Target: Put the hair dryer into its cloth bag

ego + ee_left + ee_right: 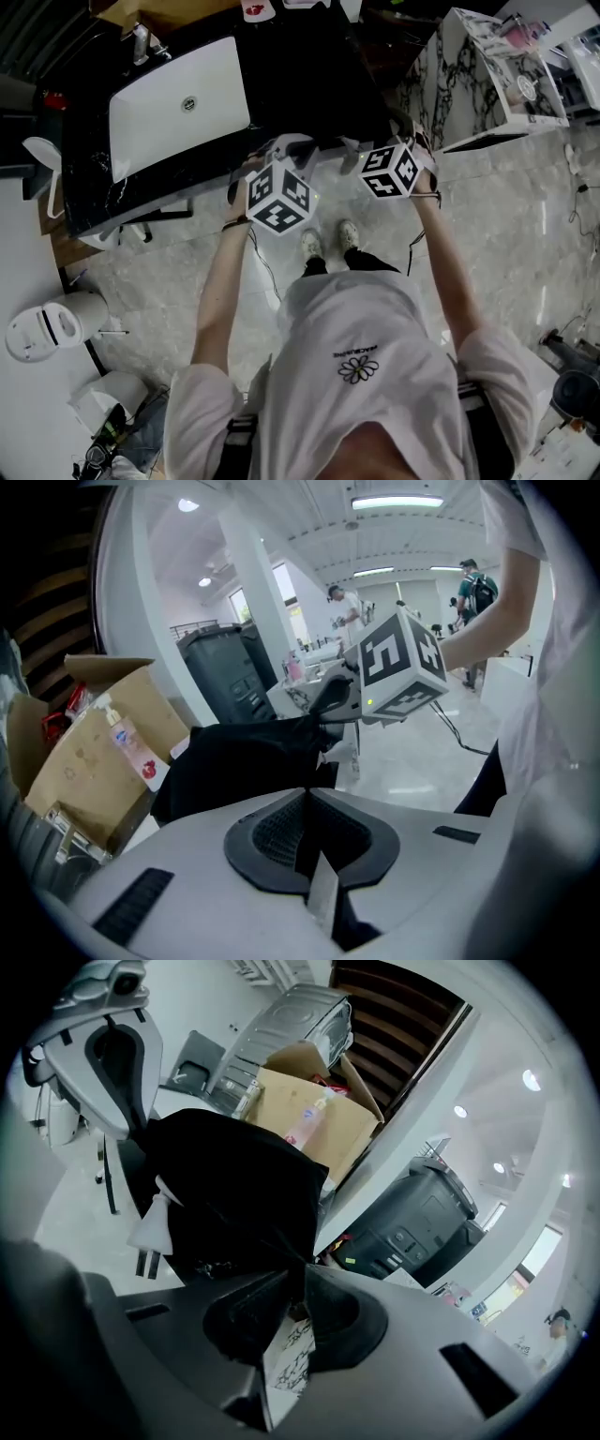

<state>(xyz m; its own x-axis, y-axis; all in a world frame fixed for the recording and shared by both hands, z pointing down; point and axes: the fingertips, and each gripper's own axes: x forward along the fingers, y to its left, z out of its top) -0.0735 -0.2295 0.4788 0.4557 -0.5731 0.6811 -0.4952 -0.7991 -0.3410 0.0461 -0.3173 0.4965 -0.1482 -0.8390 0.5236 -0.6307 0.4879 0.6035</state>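
The black cloth bag (234,1190) hangs between both grippers at the front edge of the black counter (309,66). My left gripper (306,794) is shut on one side of the bag's (239,761) rim, with a white label tag (323,892) lying in its jaws. My right gripper (302,1274) is shut on the opposite side, where a printed tag (286,1363) sits between the jaws. A white plug (148,1227) dangles out of the bag; the hair dryer's body is hidden inside the cloth. In the head view the left gripper (279,157) and right gripper (377,152) face each other closely.
A white sink (178,103) is set in the counter to the left. A cardboard box (94,752) with a pump bottle (131,742) and a dark bin (225,672) stand behind the bag. A marble-patterned box (478,84) is at right. People stand far off.
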